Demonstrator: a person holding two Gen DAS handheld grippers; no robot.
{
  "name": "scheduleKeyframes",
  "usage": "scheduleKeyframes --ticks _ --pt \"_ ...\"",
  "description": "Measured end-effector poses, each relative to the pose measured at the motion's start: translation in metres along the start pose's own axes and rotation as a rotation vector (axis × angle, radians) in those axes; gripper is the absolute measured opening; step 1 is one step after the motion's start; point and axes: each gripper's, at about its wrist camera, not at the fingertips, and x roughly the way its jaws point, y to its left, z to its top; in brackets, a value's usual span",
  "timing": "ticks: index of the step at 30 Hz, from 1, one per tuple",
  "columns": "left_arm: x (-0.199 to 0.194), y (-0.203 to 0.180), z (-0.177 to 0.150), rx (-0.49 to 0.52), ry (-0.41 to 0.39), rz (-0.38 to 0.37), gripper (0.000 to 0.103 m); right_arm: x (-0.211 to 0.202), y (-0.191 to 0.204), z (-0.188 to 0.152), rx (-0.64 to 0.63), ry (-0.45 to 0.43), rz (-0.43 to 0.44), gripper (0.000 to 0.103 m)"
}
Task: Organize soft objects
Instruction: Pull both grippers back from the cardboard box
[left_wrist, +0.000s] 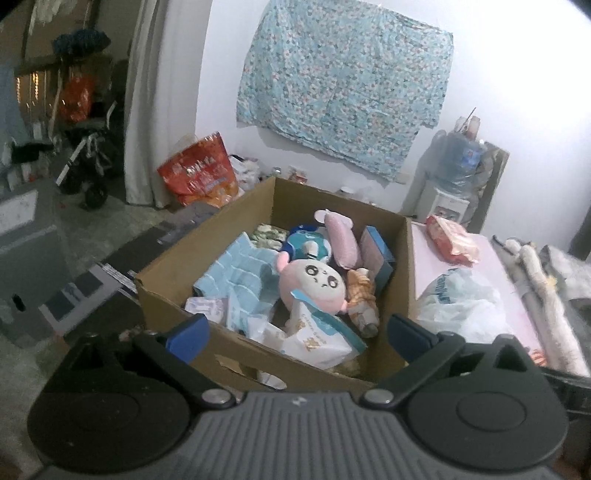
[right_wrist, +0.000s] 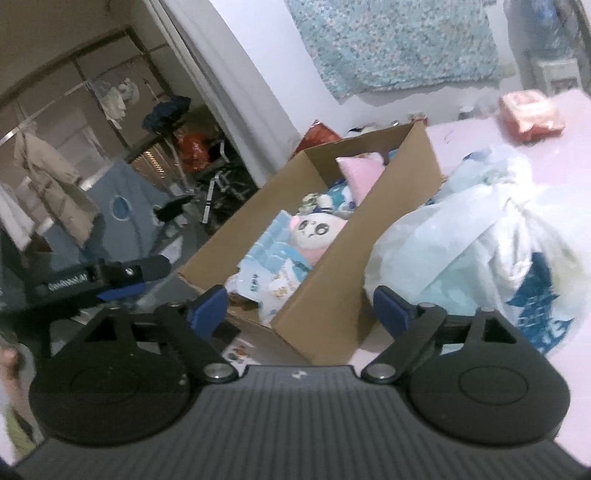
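A brown cardboard box (left_wrist: 207, 240) stands open in front of me, full of soft things. A pink-and-white plush with a sad face (left_wrist: 317, 284) lies in its middle, beside a light blue quilted cloth (left_wrist: 236, 273), a pink pillow (left_wrist: 343, 240) and white printed packets (left_wrist: 317, 343). My left gripper (left_wrist: 297, 334) hovers over the box's near edge, open and holding nothing. The right wrist view shows the same box (right_wrist: 332, 280) and plush (right_wrist: 317, 230). My right gripper (right_wrist: 301, 308) is open and holds nothing, near the box's front corner. The left gripper (right_wrist: 122, 282) shows at the left.
A stuffed white plastic bag (right_wrist: 476, 236) lies on the pink surface (right_wrist: 554, 155) right of the box, also the bag (left_wrist: 458, 299). A red-and-white packet (left_wrist: 452, 240) lies farther back. A water dispenser (left_wrist: 458, 177) stands by the wall. Red bags (left_wrist: 199, 173) sit on the floor at left.
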Motion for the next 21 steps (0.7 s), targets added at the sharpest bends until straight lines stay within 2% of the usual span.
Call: scheduleKeyframes --ticks 4,7,11,17,21 --pt "-0.004 -0.016 0.002 0.079 -0.001 0.086 0.103 -0.010 0.012 -0.003 -0.075 -0.044 -0.090 0.102" --pt "-0.006 -0.026 0.003 0.132 -0.027 0.103 0.103 -0.015 0.024 -0.003 -0.148 -0.079 -0.179 0.102" --pt "-0.007 -0.035 0.001 0.148 -0.062 0.081 0.103 -0.022 0.038 -0.005 -0.242 -0.119 -0.288 0.102" --pt "-0.008 -0.039 0.001 0.158 -0.065 0.030 0.103 -0.036 0.052 -0.003 -0.330 -0.183 -0.430 0.102" --pt "-0.006 -0.034 -0.001 0.126 -0.040 0.046 0.103 -0.048 0.060 -0.008 -0.354 -0.247 -0.440 0.102"
